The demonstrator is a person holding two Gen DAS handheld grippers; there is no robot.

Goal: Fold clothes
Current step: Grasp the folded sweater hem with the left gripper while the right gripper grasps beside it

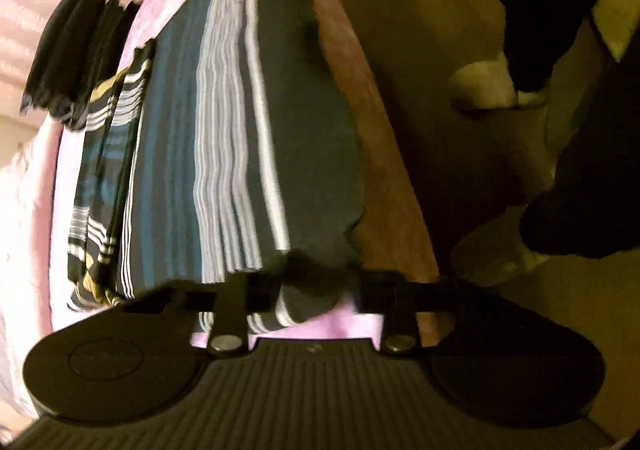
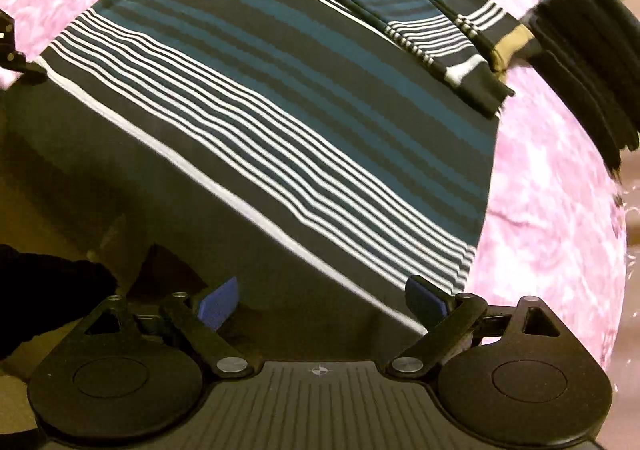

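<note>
A dark shirt (image 2: 280,118) with teal bands and thin white stripes lies spread flat on a pink mottled bed cover (image 2: 552,210). One sleeve (image 2: 440,22), which has a tan band, is folded in over the shirt's body. My right gripper (image 2: 322,304) hangs open over the shirt's plain dark hem. Its blue pads (image 2: 426,300) stand wide apart and press on nothing. In the left wrist view the same shirt (image 1: 224,138) runs away from me. My left gripper (image 1: 308,282) is shut on the bunched hem at the bed's edge, and the cloth hides its fingertips.
A stack of folded black clothes (image 2: 588,62) sits on the bed past the sleeve, also visible as black clothes (image 1: 76,50). Off the bed's edge is brown floor (image 1: 420,30), with a person's dark trouser legs (image 1: 560,2) and a pale foot (image 1: 488,86).
</note>
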